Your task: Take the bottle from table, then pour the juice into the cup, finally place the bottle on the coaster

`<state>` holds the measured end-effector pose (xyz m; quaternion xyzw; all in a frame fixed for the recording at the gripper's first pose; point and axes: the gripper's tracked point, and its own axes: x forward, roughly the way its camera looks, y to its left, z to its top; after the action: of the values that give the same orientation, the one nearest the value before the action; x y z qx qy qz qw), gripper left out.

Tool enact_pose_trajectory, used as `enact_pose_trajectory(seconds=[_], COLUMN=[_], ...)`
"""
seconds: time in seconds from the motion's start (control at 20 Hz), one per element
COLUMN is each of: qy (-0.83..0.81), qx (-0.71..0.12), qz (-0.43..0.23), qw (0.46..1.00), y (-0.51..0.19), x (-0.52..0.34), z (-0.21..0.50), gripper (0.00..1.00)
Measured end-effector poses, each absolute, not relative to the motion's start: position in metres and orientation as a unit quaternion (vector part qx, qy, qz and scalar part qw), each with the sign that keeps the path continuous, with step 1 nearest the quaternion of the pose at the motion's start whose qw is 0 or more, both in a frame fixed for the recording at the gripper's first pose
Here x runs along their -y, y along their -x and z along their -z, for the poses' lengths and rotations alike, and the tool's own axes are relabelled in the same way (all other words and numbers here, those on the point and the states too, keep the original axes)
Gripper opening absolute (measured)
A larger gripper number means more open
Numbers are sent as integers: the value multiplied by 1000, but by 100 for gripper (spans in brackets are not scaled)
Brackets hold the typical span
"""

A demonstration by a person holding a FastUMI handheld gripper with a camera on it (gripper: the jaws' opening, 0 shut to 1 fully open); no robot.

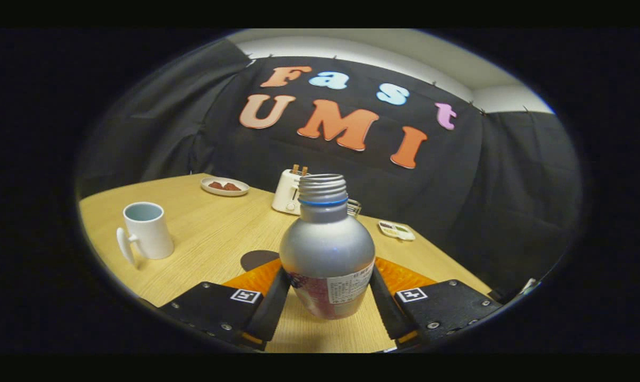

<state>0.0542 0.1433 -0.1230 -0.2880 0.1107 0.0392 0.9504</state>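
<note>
- One wooden table (214, 239) carries everything.
- One gripper (328, 289), its two fingers closed against either side of the bottle, so the bottle is held between them.
- One silver bottle (326, 249), upright and uncapped, with a blue ring under its threaded neck.
- One white toaster (287, 193) beyond the bottle, two slices standing in it.
- One white cup (146, 229), well off to the left.
- One dark round coaster (256, 258), just behind the bottle.
- One plate (224, 187) near the toaster, holding two brown pieces.
- One small tray (397, 230), off to the right.

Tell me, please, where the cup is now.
In the gripper view the cup stands on the table, beyond the gripper to its left, apart from the bottle held between the fingers.
</note>
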Motion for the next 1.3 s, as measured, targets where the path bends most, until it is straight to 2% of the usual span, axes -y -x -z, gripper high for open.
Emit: enact_pose_trajectory(seconds=[0.25, 0.8, 1.3], qy=[384, 590, 673], qx=[-92, -11, 29], qz=[-80, -97, -134], qw=[915, 802, 727], y=[-53, -62, -66], x=[-189, -253, -297], z=[123, 112, 125], gripper=[78, 78, 77])
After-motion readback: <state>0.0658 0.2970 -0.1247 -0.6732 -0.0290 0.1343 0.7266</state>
